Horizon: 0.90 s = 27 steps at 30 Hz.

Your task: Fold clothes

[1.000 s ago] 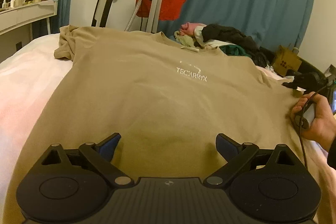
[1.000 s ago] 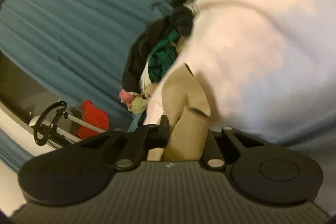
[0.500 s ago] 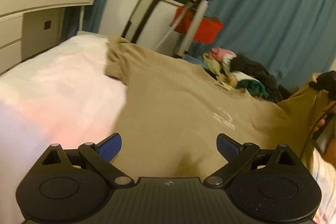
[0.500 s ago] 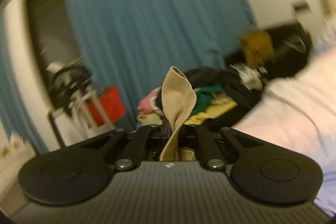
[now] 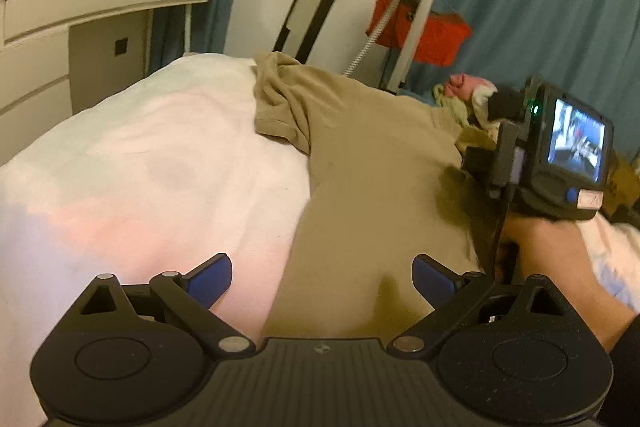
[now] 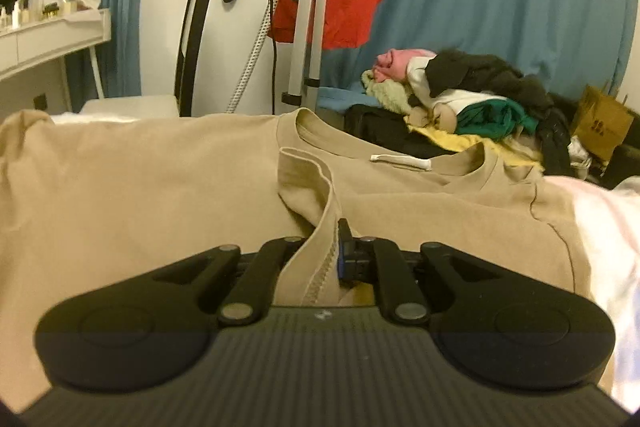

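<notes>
A beige T-shirt (image 5: 372, 163) lies flat on the white bed cover (image 5: 140, 155), its left sleeve bunched at the far edge. My left gripper (image 5: 322, 281) hovers open over the shirt's near left edge, blue pads wide apart and empty. In the right wrist view my right gripper (image 6: 328, 239) pinches the hem of the other sleeve (image 6: 308, 179), which is folded in over the shirt's chest (image 6: 140, 167) just below the collar (image 6: 360, 147). Its jaws are opening slightly, with the fabric still between them. A hand (image 5: 552, 239) holds that gripper at the right of the left wrist view.
Beyond the bed lies a pile of mixed clothes (image 6: 460, 95) beside a cardboard box (image 6: 600, 123). A garment steamer stand (image 6: 304, 7) with a red garment (image 6: 332, 15) stands before blue curtains. A white dresser (image 5: 80, 27) is on the left.
My right gripper lifted the sleeve from the bed's right side, rolled level and carried it in over the shirt's chest. My left gripper drifted left, towards the shirt's left edge.
</notes>
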Available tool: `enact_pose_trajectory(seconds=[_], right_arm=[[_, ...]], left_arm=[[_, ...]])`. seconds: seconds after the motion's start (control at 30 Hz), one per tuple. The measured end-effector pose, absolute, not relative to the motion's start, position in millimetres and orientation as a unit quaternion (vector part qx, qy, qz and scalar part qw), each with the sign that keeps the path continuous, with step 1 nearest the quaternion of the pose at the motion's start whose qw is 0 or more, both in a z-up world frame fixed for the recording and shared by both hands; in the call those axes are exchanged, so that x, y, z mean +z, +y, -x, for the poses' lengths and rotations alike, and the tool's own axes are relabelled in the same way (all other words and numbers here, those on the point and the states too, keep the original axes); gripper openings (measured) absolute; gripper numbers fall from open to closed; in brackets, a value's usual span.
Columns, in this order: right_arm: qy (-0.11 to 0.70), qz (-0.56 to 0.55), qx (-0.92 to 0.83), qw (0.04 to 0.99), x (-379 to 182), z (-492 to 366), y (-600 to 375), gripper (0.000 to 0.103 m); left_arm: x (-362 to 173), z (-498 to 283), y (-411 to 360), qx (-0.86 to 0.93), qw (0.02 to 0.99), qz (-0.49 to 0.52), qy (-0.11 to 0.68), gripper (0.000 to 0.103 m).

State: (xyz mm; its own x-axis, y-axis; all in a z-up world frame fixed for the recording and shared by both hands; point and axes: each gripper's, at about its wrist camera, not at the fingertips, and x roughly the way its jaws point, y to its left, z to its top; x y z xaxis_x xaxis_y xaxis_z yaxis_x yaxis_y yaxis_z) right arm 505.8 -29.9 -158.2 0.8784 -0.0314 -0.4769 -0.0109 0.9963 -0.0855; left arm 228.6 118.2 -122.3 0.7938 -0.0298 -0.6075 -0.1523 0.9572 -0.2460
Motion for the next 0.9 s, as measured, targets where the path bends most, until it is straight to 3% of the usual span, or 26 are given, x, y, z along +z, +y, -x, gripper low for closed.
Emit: enact_pose_trajectory(seconds=[0.03,0.07,0.1,0.17,0.2,0.5,0.7,0.9], right_arm=[[0.25,0.03,0.004,0.968,-154.9,-506.1,-32.8,0.014],[0.259,0.014,0.017,0.966,-151.3,-508.1,-36.0,0.03],[0.268,-0.009,0.032,0.963,-147.7,-505.9,-39.7,0.052],[0.27,-0.051,0.056,0.96,-135.0,-487.8,-46.9,0.077],[0.266,-0.065,0.064,0.96,-126.4,-474.0,-50.5,0.08],[0.254,-0.108,0.082,0.958,-56.1,-307.4,-110.9,0.081],[0.259,-0.134,0.061,0.955,-53.5,-191.8,-158.5,0.081],[0.239,-0.186,0.024,0.953,-55.1,-135.3,-209.1,0.081]], left_arm=[[-123.2,-230.5,117.1,0.03,0.937,0.141,0.319,0.098],[-123.8,-232.3,116.2,0.028,0.937,0.143,0.318,0.098],[-124.5,-233.6,114.5,0.026,0.937,0.142,0.318,0.098],[-126.0,-235.3,108.7,0.026,0.937,0.131,0.322,0.098],[-126.4,-234.9,105.7,0.026,0.938,0.123,0.324,0.098],[-111.3,-207.6,88.3,0.011,0.944,0.099,0.314,0.094],[-99.7,-163.4,69.5,-0.047,0.943,0.094,0.315,0.091],[-101.3,-113.8,24.4,-0.175,0.915,0.067,0.358,0.084]])
